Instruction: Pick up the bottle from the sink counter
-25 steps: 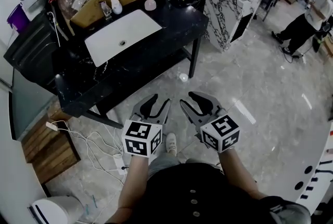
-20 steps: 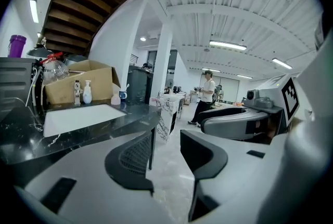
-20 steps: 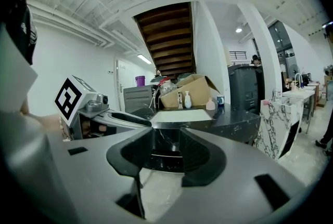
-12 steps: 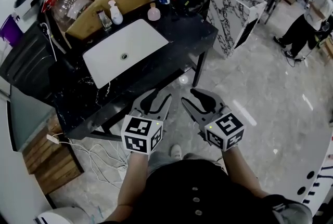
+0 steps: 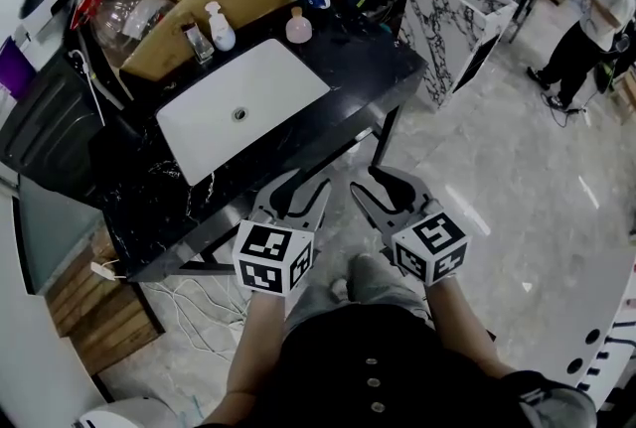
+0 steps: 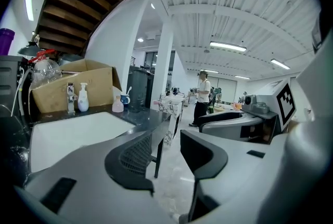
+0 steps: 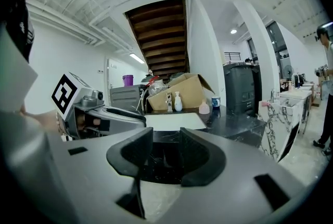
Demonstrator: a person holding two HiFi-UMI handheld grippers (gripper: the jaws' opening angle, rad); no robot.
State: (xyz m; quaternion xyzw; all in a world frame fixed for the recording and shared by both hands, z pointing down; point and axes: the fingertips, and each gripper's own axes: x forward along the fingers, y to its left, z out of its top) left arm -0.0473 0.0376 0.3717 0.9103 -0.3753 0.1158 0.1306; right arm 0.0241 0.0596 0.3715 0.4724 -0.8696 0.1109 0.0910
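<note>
From the head view, the white pump bottle [image 5: 221, 27] stands on the black counter [image 5: 368, 49] just behind the sink [image 5: 268, 78], near its back edge, with the tap [image 5: 199, 41] on one side. A small pink bottle [image 5: 298, 26] stands behind the sink's other back corner. Both grippers are short of the sink's front rim. The left gripper [image 5: 298, 190] and the right gripper [image 5: 383, 186] are side by side, each with its jaws parted and nothing in them.

In the left gripper view, the jaws stand apart over bare floor. The white pump bottle [image 6: 82, 99] is upright beyond the sink [image 6: 73, 129], well off.

In the right gripper view, the jaws are likewise spread and empty, and look across the sink [image 7: 174, 120] at the white pump bottle [image 7: 178, 102].

I take the pump bottle to be the one meant, though the pink one might serve. Its long axis runs straight up, pump head on top; which way the spout points is too small to tell. It looks like light plastic, smooth, with some give and perhaps slick beside a sink. I would grip the body below the shoulder, not the pump head
</note>
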